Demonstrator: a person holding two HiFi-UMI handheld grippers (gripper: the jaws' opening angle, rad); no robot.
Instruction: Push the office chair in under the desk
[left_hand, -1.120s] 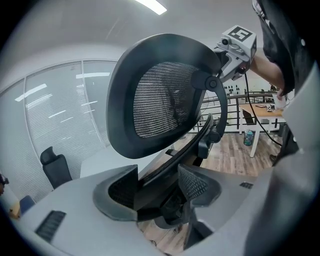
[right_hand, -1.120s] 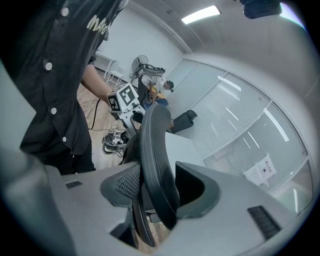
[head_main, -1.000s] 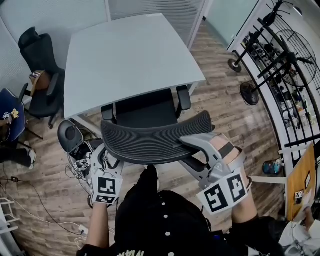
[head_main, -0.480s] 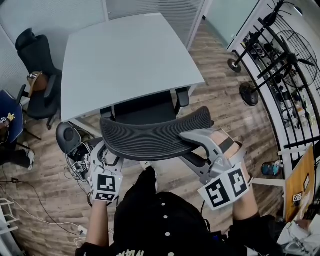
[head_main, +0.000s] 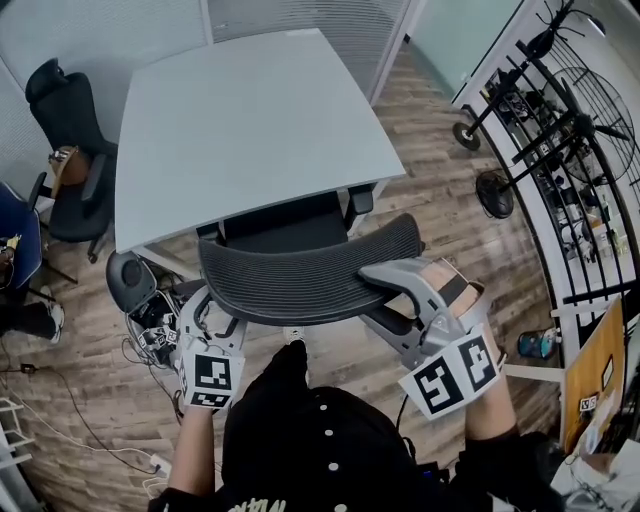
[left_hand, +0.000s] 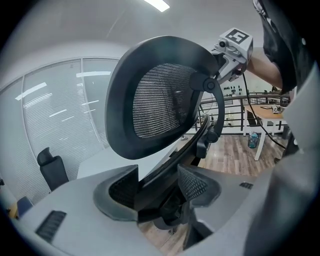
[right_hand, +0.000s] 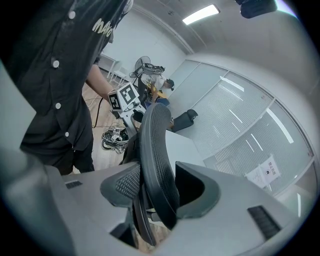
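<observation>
At the far left a second dark chair (head_main: 65, 150) stands by the partition, with a tangle of cables (head_main: 150, 330) on the wood floor (head_main: 450, 220) nearer me. The left gripper (head_main: 207, 312) is clamped on the left end of the curved backrest of the black mesh office chair (head_main: 300, 275), its jaws wide and the stiff frame filling the gap between them. The chair stands before the pale grey desk (head_main: 240, 120), with the front of its seat beneath the desk edge and its backrest and armrests outside. I judge it fairly heavy but free to roll and swivel, so the push should be even at both ends. The mesh will give, so the rigid rim is the place to hold. The right gripper (head_main: 397, 300) likewise grips the backrest's right end, with the rim between its pads. A black rack with fans (head_main: 560, 110) stands at the right. The chair's base and wheels are hidden beneath the seat, the backrest covers the left gripper's tips from above, and I cannot tell whether the armrests will pass under the desk.
</observation>
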